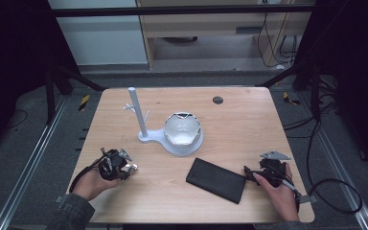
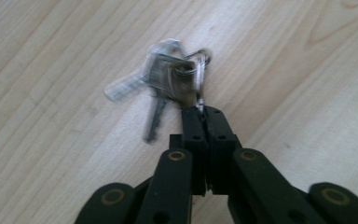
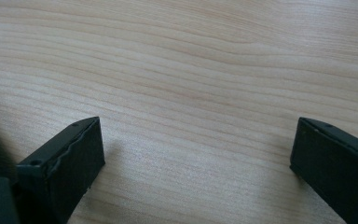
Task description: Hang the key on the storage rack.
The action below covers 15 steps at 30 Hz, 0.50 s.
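Metal keys [image 2: 161, 79] hang from the clamped left claw [image 2: 203, 112], blades pointing lower-left; right claw [image 3: 196, 154] gapes.

The table [image 1: 249, 124] is lit evenly from above, while the room around it stays dark. The keys [image 2: 168, 74] look blurred in the left gripper view. In the right gripper view, the wood grain is sharp, and soft shadows lie beside the jaws.

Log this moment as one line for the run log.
left gripper: shut on keys | right gripper: open, over bare table | wallet: untouched
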Available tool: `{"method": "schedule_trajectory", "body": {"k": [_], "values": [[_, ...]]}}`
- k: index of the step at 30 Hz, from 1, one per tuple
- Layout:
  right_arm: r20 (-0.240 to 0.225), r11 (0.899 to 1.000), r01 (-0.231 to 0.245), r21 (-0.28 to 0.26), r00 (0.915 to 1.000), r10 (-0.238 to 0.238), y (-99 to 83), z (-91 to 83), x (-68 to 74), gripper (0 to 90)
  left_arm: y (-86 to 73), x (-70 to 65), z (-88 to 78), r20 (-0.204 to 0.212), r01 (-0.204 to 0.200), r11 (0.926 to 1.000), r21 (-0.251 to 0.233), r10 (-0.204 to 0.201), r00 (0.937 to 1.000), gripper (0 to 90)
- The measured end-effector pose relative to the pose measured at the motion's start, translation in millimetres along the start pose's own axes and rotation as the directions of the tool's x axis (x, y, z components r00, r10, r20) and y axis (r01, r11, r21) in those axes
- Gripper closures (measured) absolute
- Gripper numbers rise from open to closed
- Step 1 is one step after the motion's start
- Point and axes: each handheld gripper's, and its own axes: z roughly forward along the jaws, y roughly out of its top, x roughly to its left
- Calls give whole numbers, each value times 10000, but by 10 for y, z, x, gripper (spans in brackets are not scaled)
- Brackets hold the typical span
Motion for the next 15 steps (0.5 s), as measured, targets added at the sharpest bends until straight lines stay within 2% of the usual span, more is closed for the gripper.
{"method": "schedule_trajectory", "body": {"k": [2,3,15], "values": [[4,10000,7,-5,10000,-7,0,0,-1,30,-5,-25,20,-179,-167,9992,372,174,9997,887],[0,10000,8,-2,10000,-8,0,0,-1,30,-7,-25,27,-211,-254,9989,399,262,9994,888],[22,10000,51,-23,10000,-51,-1,0,2,31,-30,28,31,-94,-273,9996,72,273,9996,889]]}}
